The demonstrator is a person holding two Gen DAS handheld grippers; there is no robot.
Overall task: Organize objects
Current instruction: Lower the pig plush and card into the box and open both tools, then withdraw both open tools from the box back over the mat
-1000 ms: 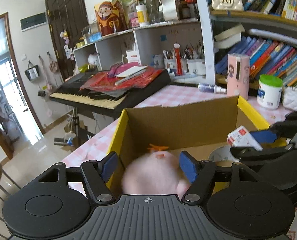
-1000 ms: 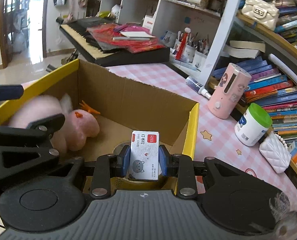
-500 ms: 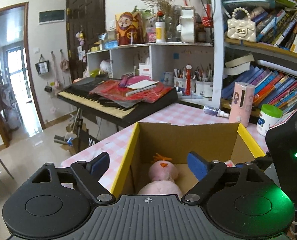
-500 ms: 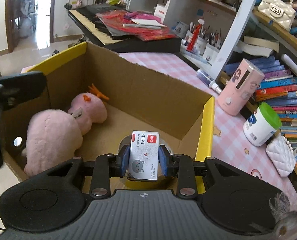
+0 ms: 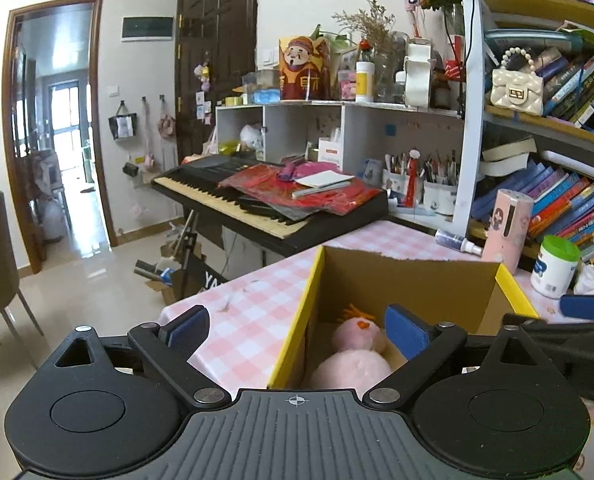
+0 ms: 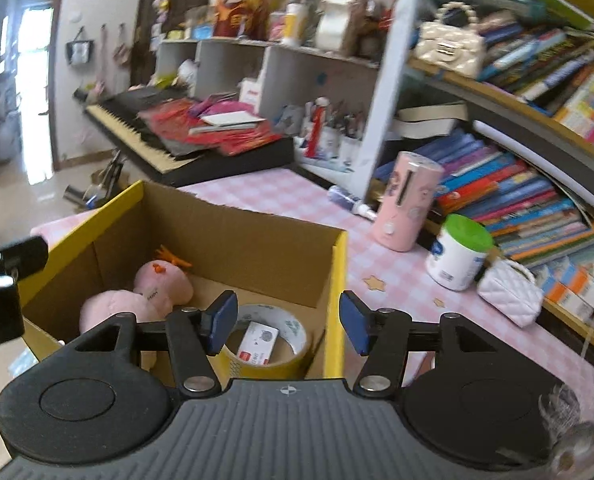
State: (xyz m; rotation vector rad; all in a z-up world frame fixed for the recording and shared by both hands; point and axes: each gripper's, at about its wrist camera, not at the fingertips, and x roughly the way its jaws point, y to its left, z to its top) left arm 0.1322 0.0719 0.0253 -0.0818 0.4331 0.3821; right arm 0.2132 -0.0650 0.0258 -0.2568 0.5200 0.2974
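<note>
A small white staple box [image 6: 259, 341] lies flat inside a tape roll [image 6: 271, 342] in the cardboard box [image 6: 339, 280], below the empty, opening right gripper [image 6: 287, 322], long axis slanting up-right; only the left view shows the left gripper [image 5: 295, 332] opening, empty, above the pink plush [image 5: 357, 350].

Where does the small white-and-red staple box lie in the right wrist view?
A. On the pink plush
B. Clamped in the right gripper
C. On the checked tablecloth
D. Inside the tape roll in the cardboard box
D: the staple box rests inside the ring of the tape roll, on the cardboard box floor.
</note>
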